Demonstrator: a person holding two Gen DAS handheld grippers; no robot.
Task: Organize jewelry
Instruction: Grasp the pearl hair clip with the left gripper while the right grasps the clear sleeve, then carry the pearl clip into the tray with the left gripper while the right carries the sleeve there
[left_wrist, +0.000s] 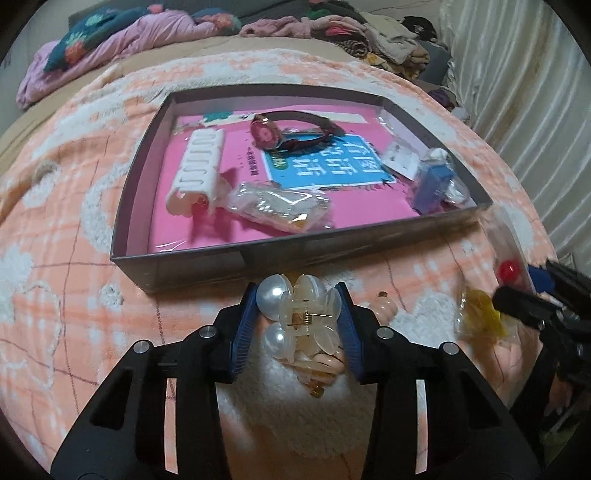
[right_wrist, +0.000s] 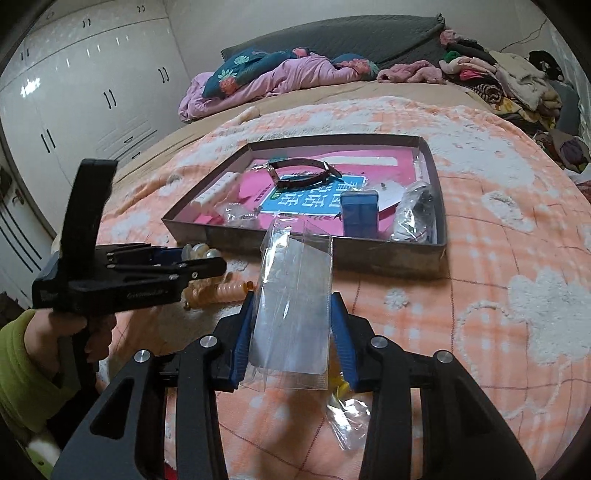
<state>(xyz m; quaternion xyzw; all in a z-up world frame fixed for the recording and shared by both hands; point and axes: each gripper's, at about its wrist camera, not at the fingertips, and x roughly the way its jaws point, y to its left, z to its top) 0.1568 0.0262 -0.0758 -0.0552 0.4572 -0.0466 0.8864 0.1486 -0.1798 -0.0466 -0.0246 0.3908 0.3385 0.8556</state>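
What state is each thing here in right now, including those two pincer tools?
Left gripper: shut on the pearl hair claw.
Right gripper: shut on the clear plastic bag.
Grey tray: lidless, holding items.
Watch: lying in the tray.
White hair claw: lying in the tray.

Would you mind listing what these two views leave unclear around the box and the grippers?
- Left wrist view: the peach clip is mostly hidden under the pearl clip held by the left gripper.
- Left wrist view: the red item by the right gripper is blurred.
- Right wrist view: the clear packet in the right gripper covers the yellow item.
- Both views: the earring card in the box is too small to read.
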